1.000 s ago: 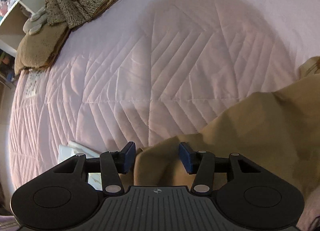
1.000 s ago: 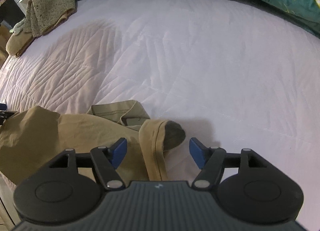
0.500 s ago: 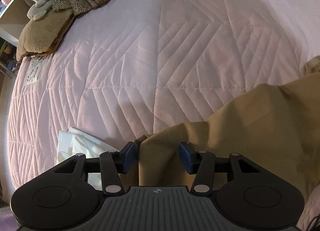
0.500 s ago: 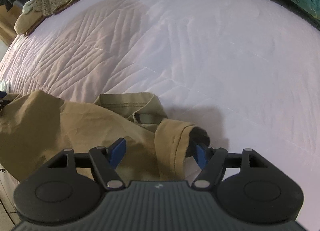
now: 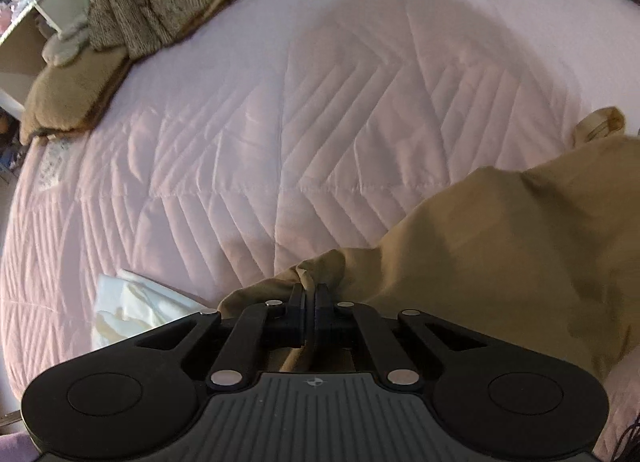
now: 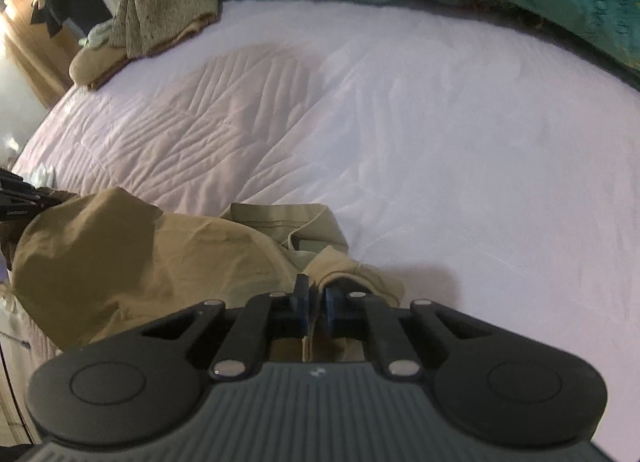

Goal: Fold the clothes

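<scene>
Your left gripper (image 5: 310,294) is clamped on a bunched edge of the tan garment (image 5: 500,246), and your right gripper (image 6: 314,298) pinches its sleeve cuff. That garment lies crumpled at the near edge of the pale quilted bedspread (image 5: 320,102), with folded brown clothes (image 5: 152,2) at the far corner.

The tan garment (image 5: 500,254) runs off the right picture edge, its pinched fold hidden behind the left claw (image 5: 310,294)
</scene>
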Available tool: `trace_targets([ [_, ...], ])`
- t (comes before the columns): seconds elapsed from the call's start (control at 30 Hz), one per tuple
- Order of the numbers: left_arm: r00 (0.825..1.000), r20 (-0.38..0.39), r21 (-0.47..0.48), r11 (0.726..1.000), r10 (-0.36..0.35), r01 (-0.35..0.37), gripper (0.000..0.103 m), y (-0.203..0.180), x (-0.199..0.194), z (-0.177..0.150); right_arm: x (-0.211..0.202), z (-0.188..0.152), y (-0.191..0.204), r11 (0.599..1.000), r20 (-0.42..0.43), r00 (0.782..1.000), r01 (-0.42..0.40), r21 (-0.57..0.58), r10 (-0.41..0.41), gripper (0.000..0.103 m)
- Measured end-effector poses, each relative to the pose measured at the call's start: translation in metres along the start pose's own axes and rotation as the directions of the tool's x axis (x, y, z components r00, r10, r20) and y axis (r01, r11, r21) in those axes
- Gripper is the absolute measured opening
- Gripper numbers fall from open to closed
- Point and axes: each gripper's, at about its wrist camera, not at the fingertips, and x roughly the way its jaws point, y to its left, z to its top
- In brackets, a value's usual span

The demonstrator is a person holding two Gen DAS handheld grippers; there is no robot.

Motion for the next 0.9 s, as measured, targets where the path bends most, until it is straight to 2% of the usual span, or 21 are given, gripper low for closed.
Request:
trace_targets([
  [0.2,0.997,0.082,-0.038,0.999,-0.006,0.009,0.003,0.004,-0.041,0.018,-0.041,-0.004,0.003,1.000,0.093,0.996,0.000,0.020,-0.002,0.006],
  [0.43,0.976,0.215,-0.008,1.000,-0.024,0.026,0.003,0.000,-0.107,0.077,-0.103,0.027,-0.001,0.999,0.199,0.980,0.013,0.047,-0.022,0.006],
  [0.63,0.943,0.331,0.013,0.999,-0.046,0.044,0.003,-0.014,-0.171,0.131,-0.167,0.059,-0.011,0.996,0.295,0.953,0.053,0.068,-0.071,0.005],
  [0.73,0.919,0.390,0.017,0.999,-0.054,0.052,0.003,-0.020,-0.203,0.162,-0.199,0.080,-0.025,0.993,0.340,0.933,0.095,0.075,-0.115,0.005],
  [0.9,0.873,0.484,0.028,0.998,-0.065,0.059,0.003,-0.029,-0.261,0.213,-0.258,0.121,-0.048,0.982,0.437,0.880,0.171,0.080,-0.188,0.005],
])
